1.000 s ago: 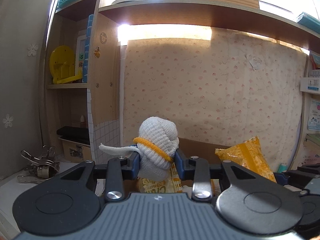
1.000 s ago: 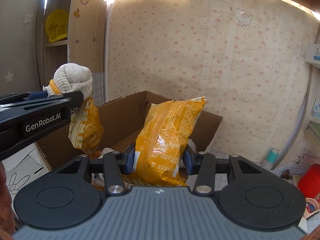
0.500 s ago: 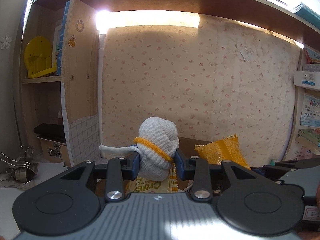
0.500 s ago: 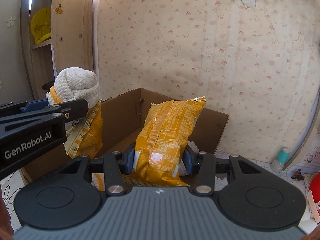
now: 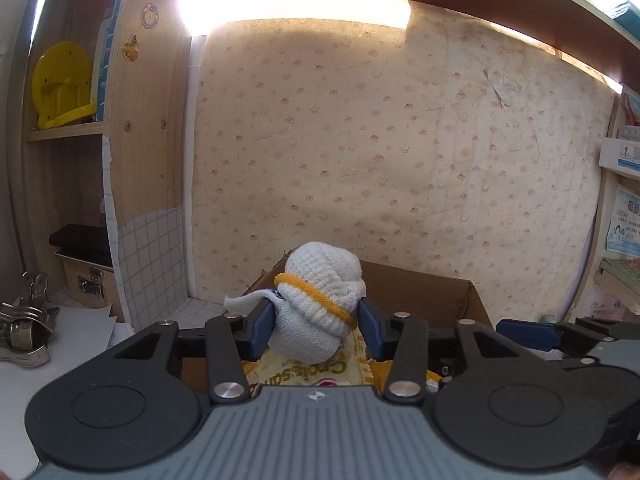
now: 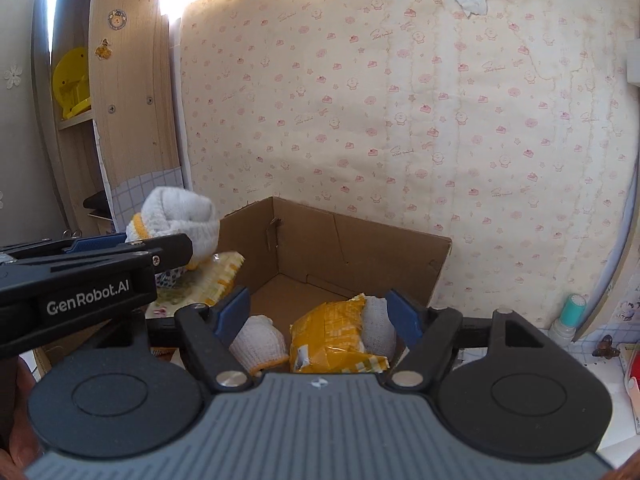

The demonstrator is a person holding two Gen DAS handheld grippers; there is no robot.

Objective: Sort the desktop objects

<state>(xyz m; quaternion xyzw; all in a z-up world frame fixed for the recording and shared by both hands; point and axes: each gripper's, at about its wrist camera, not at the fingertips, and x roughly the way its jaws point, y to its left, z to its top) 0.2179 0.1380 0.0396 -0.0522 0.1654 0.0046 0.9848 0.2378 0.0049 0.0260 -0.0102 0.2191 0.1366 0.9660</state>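
My left gripper (image 5: pixel 316 324) is shut on a white knitted sock bundle (image 5: pixel 320 304) with a yellow band, held over the left side of an open cardboard box (image 6: pixel 340 240). Under it lies a pale yellow snack packet (image 5: pixel 304 368). In the right wrist view the left gripper (image 6: pixel 160 248) and its sock bundle (image 6: pixel 176 220) show at the left. My right gripper (image 6: pixel 320 312) stands open above the box. Below its fingers an orange-yellow snack packet (image 6: pixel 332 336) lies on the box floor between two white sock bundles (image 6: pixel 260 340).
Metal clips (image 5: pixel 20 332) lie on the white desk at the left. A wooden shelf holds a yellow object (image 5: pixel 64 84) and a black-lidded case (image 5: pixel 80 240). A teal-capped bottle (image 6: pixel 572 312) stands right of the box. Books (image 5: pixel 624 280) fill the right shelf.
My right gripper has opened and the orange-yellow packet has dropped from it into the box. My left gripper has moved right over the box, still holding the sock bundle.
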